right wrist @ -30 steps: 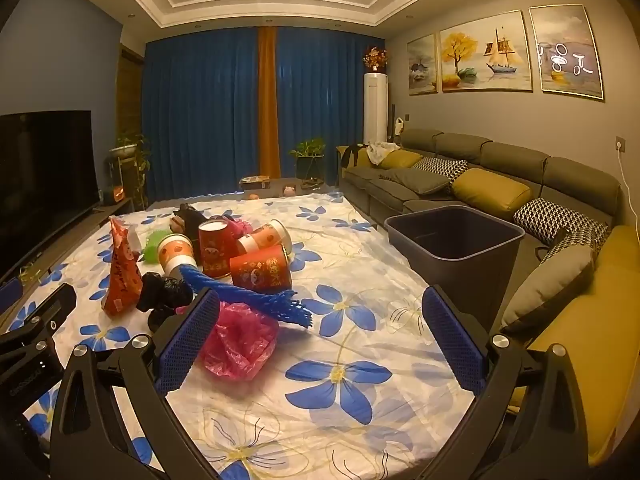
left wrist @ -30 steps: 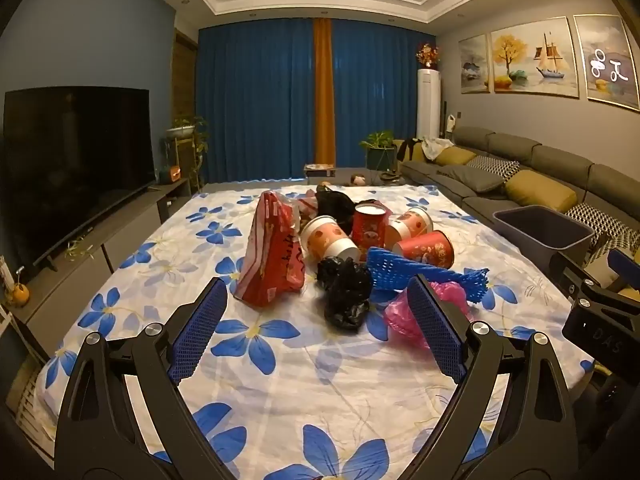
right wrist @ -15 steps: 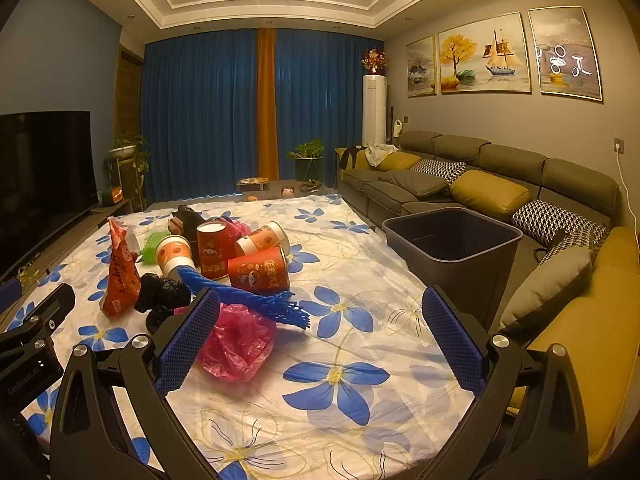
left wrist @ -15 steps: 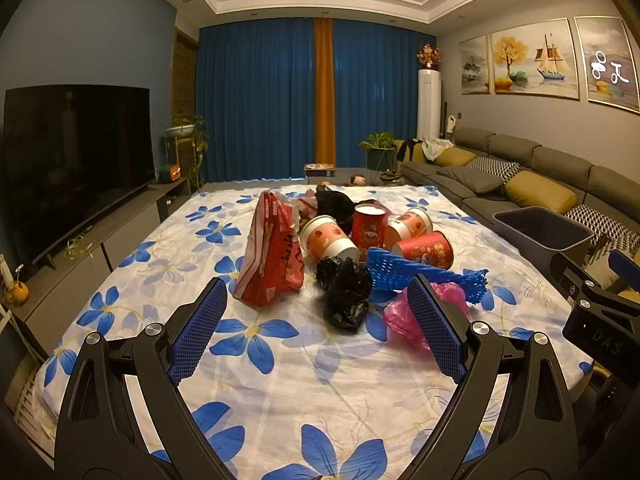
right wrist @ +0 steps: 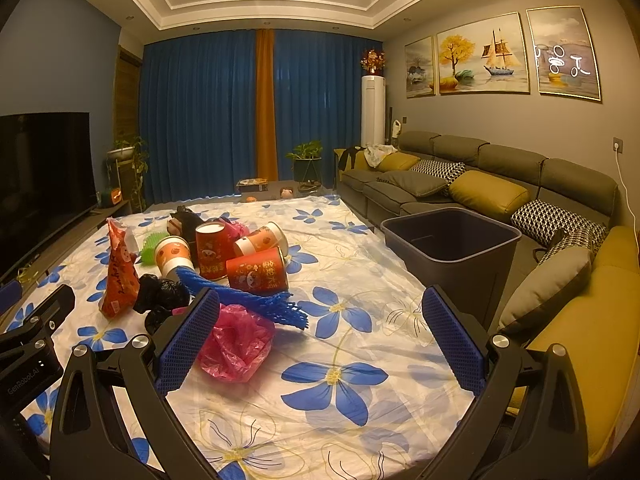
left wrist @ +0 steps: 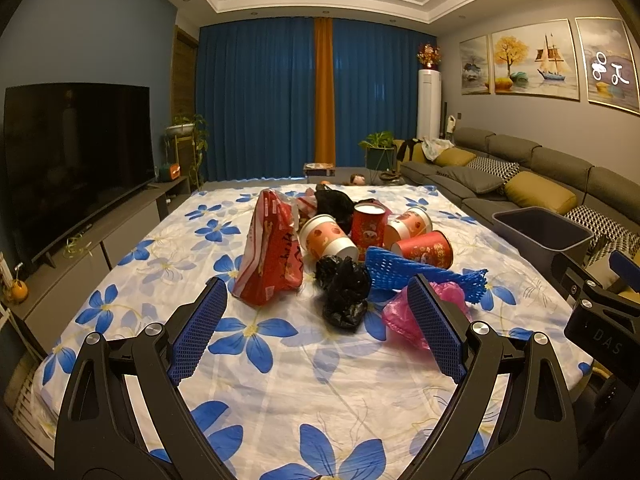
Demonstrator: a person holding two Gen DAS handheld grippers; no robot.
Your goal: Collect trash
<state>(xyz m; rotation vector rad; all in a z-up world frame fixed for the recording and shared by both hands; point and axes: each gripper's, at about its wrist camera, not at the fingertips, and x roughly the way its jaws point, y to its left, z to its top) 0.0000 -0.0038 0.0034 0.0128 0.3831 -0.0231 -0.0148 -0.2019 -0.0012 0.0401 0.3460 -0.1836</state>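
A pile of trash lies on the flowered tablecloth (left wrist: 280,380): a red snack bag (left wrist: 270,256), a crumpled black bag (left wrist: 344,292), a pink plastic bag (right wrist: 236,342), a blue foam net (left wrist: 420,274) and several red paper cups (left wrist: 424,248). My left gripper (left wrist: 316,332) is open and empty, short of the black bag. My right gripper (right wrist: 320,340) is open and empty, with the pink bag by its left finger. A dark grey trash bin (right wrist: 452,244) stands open at the table's right side.
A grey sofa (right wrist: 480,184) with yellow and patterned cushions runs along the right wall behind the bin. A television (left wrist: 76,160) on a low cabinet stands on the left. Blue curtains and potted plants are at the far end.
Both grippers have drifted very slightly; the trash pile looks a touch farther in the right wrist view. Nothing on the table has moved, and both grippers stay open.
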